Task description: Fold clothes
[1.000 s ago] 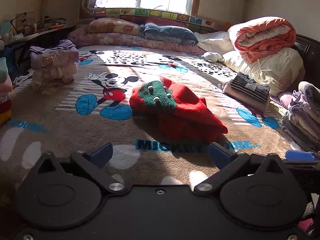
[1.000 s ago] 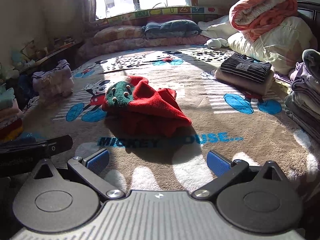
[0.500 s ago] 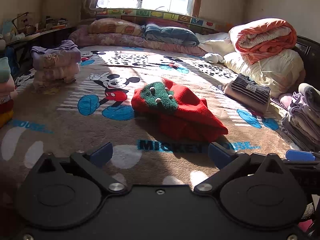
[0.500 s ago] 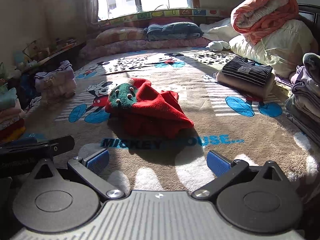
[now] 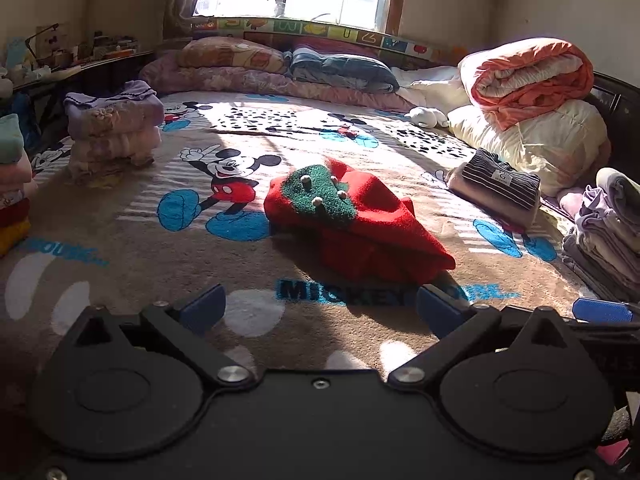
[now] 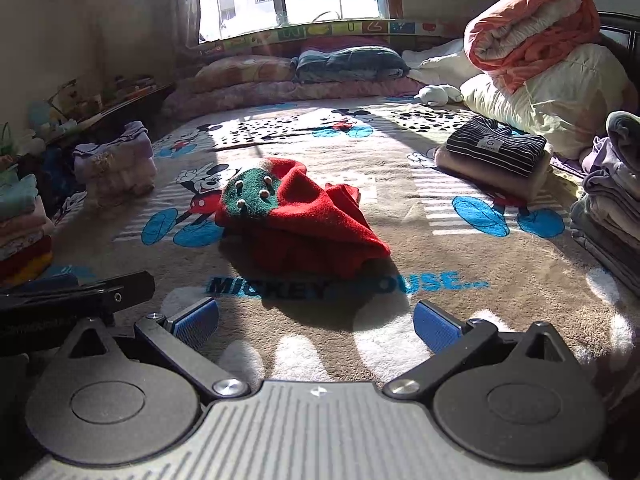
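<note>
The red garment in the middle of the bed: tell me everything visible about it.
The red garment is a fuzzy, fleece-like piece lying in a rumpled heap, loosely doubled over itself. A green patch studded with small pale bobbles sits on its upper left. It rests on the cartoon-mouse blanket, partly sunlit, and neither tool touches it.

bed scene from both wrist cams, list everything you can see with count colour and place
red garment: 1, red with green patch, loosely folded, mid-blanket
blanket: 1, tan, cartoon-mouse print, covers bed
striped top: 1, dark striped, on beige folded piece, right
lilac stack: 1 pile, lilac and pink, left
grey-lilac stack: 1 pile, far right edge
rolled quilt: 1, orange, atop cream quilt
pillows: several, under window
left gripper: open, empty, near edge
right gripper: open, empty, near edge
</note>
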The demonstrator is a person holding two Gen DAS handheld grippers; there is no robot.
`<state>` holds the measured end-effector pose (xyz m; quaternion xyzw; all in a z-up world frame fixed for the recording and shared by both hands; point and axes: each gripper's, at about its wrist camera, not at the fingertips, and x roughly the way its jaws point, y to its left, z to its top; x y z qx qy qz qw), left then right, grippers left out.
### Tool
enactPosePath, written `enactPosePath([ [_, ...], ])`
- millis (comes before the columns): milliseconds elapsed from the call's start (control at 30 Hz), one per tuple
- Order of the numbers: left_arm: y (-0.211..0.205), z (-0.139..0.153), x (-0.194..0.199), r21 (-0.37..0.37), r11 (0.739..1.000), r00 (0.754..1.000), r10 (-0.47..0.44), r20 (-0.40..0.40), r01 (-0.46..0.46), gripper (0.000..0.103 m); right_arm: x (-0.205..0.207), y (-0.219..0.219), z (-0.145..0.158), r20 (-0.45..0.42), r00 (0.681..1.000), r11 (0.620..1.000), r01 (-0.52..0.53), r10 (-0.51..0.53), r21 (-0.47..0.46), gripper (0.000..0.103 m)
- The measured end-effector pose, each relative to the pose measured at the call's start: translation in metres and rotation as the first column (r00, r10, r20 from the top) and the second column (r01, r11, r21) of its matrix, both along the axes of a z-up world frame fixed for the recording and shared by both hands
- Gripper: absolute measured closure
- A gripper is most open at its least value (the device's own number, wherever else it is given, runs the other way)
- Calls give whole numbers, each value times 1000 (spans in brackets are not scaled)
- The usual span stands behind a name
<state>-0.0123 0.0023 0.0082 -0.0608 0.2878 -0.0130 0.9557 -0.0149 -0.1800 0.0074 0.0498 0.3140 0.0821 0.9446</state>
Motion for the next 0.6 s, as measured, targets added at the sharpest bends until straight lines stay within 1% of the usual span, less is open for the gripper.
enactPosePath([
  [300, 0, 3, -1, 11, 1000, 1000, 9, -2, -9, 0, 2, 0, 1, -2, 1000, 1000, -10, 10, 4, 0],
  [600, 0, 2, 7, 3, 1000, 1000, 19, 1, -19, 0, 10, -3, -1, -7, 1000, 1000, -18, 18, 18, 0],
])
